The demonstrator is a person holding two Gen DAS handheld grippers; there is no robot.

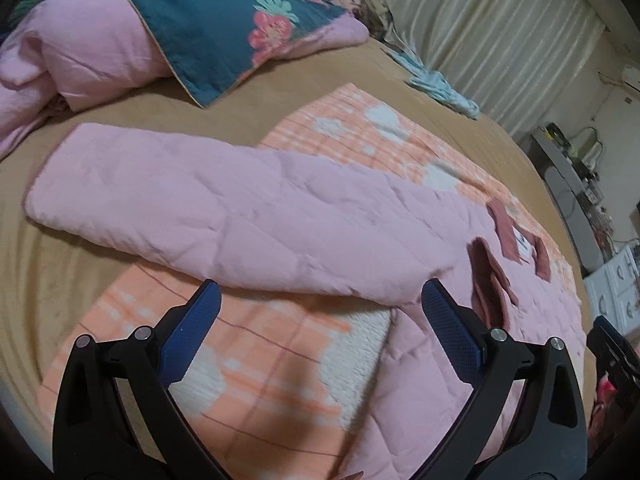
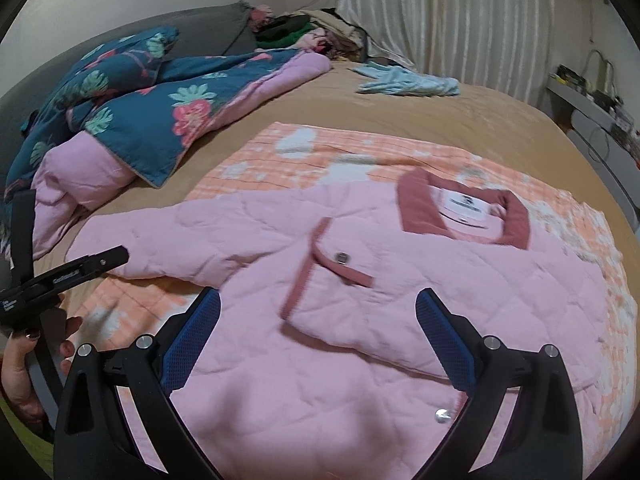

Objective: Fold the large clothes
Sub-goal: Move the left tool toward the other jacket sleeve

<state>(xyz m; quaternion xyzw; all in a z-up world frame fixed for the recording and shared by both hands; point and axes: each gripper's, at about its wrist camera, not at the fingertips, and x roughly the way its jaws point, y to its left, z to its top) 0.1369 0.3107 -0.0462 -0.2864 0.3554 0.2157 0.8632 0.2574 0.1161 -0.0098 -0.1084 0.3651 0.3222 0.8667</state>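
While the pink quilted jacket (image 2: pixel 320 264) lies front-up on the orange checked blanket (image 2: pixel 256 160) across the bed (image 2: pixel 480 120), I hold both claws above it with nothing in them: my left gripper (image 1: pixel 320 320) gapes wide over the outstretched sleeve (image 1: pixel 168 196), my right gripper (image 2: pixel 318 328) spreads wide over the chest, near the pocket flap (image 2: pixel 340 268). Padded and soft, I judge it light but bulky, springy enough to resist a crease, and likely to slide on the blanket. I would pinch the sleeve at its cuff end, through both layers, and take the body at the hem or shoulder seam, avoiding the snaps (image 2: pixel 441 415) and the darker collar (image 2: pixel 416 208)
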